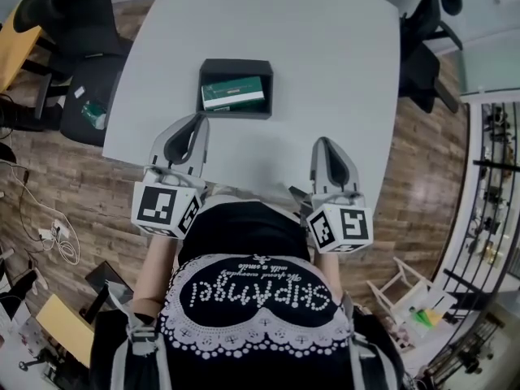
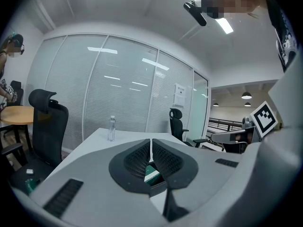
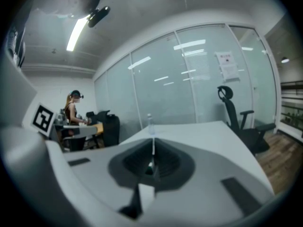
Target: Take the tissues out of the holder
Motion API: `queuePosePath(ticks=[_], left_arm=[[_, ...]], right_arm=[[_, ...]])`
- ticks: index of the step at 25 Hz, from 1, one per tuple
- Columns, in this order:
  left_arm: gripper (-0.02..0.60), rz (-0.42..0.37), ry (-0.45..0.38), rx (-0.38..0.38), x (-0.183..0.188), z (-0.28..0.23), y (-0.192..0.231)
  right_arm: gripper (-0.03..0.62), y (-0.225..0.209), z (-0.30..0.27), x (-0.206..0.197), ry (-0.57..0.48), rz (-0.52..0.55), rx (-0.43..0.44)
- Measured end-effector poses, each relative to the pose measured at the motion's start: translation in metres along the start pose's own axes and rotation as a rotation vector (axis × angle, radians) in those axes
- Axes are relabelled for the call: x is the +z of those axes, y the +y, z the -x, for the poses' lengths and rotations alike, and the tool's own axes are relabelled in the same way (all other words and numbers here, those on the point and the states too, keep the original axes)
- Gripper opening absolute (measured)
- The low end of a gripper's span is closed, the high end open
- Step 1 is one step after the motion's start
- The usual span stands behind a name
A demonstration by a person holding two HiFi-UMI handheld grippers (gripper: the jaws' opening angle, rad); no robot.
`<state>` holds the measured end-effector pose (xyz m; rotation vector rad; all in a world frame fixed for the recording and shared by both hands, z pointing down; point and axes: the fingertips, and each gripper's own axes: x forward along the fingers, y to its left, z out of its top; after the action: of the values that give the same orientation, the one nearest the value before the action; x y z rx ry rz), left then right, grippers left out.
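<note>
A black open-topped holder [image 1: 236, 68] stands on the white table [image 1: 325, 63], with a green and white tissue pack [image 1: 234, 93] lying inside it. My left gripper [image 1: 198, 120] is just in front of the holder, near the table's front edge, jaws shut on nothing. In the left gripper view the shut jaws [image 2: 151, 143] hide most of the holder; a strip of the green pack [image 2: 152, 172] shows under them. My right gripper [image 1: 322, 142] is to the holder's right and nearer me, also shut and empty [image 3: 153, 144].
A clear water bottle [image 2: 111, 128] stands at the table's far end. Black office chairs [image 1: 69, 31] flank the table at left and right [image 1: 422, 47]. A person [image 3: 73, 110] works at a desk in the background.
</note>
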<state>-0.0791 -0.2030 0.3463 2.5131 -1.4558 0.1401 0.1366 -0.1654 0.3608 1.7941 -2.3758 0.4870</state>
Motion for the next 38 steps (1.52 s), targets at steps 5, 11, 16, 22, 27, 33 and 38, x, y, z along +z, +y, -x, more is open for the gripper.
queuePosePath(ticks=[5, 11, 16, 22, 27, 33, 38], left_arm=[[0.032, -0.009, 0.006, -0.003, -0.001, -0.010, -0.001], [0.032, -0.010, 0.010, -0.002, 0.002, -0.020, 0.000], [0.032, -0.020, 0.026, -0.002, -0.001, -0.028, 0.006], [0.106, -0.051, 0.097, -0.037, -0.012, -0.052, 0.012], [0.215, -0.131, 0.200, -0.148, -0.033, -0.079, 0.002], [0.274, -0.261, 0.341, -0.259, -0.067, -0.106, -0.004], [0.319, -0.273, 0.457, -0.360, -0.101, -0.132, -0.005]], right_arm=[[0.034, -0.010, -0.006, 0.001, -0.001, -0.003, -0.003], [0.032, -0.013, -0.014, 0.002, 0.009, -0.006, 0.003], [0.034, -0.015, -0.020, 0.001, 0.011, -0.014, 0.000], [0.033, -0.024, -0.023, 0.000, 0.027, -0.028, -0.029], [0.034, -0.030, -0.025, -0.002, 0.036, -0.038, -0.054], [0.032, -0.033, -0.025, -0.007, 0.050, -0.054, -0.078], [0.034, -0.037, -0.028, -0.012, 0.068, -0.064, -0.096]])
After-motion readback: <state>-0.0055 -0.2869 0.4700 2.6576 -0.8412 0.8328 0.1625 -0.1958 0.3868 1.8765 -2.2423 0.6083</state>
